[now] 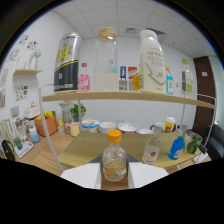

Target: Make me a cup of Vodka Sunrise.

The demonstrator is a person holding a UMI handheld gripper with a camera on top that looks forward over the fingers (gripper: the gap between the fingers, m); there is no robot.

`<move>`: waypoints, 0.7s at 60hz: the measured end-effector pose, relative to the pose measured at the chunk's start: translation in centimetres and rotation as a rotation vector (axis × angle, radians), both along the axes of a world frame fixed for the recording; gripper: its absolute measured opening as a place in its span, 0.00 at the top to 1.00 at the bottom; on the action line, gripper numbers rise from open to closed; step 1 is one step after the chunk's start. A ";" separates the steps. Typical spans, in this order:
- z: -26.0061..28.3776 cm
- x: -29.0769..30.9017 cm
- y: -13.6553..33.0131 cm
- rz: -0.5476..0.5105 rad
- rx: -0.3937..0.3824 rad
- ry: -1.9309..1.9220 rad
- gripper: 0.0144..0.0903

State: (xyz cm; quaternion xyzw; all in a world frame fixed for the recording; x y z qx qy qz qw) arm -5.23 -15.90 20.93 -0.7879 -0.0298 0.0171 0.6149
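One bottle in the grasp: a small clear plastic bottle with an orange cap [114, 161], holding pale yellowish liquid, stands upright between the two white fingers [114, 176].
Fingers: both white pads [82, 176] sit against the bottle's lower sides, closed onto it; the lower part of the gripper is hidden in black.
Bottle's place: above the near edge of the olive-green mat [90, 146] on the wooden tabletop [45, 155]; whether its base touches the surface I cannot tell.
Just beyond, to one side: a small clear glass bottle with a pale label [151, 149], then a blue plastic bottle [177, 147] and a clear glass with green leaves [194, 143].
Back of the tabletop: several bowls [91, 125] in a row, a yellow cup [75, 129], a leafy green plant [76, 111], an orange box [48, 123].
Shelf above: a wooden shelf [90, 96] carries a large black and silver can [66, 63], a small pink bottle [84, 78], a tall clear jar with a tan lid [106, 60], a tall white bottle with tan print [152, 61], a small blue bottle [169, 82] and a clear bottle [187, 79].
Far side: a dark brown door [205, 95].
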 end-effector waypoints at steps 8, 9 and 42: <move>-1.9 0.5 -3.1 0.005 -0.038 0.046 0.72; -2.2 0.5 -3.4 0.005 -0.043 0.059 0.72; -4.7 2.2 -5.3 -0.123 -0.163 1.201 0.72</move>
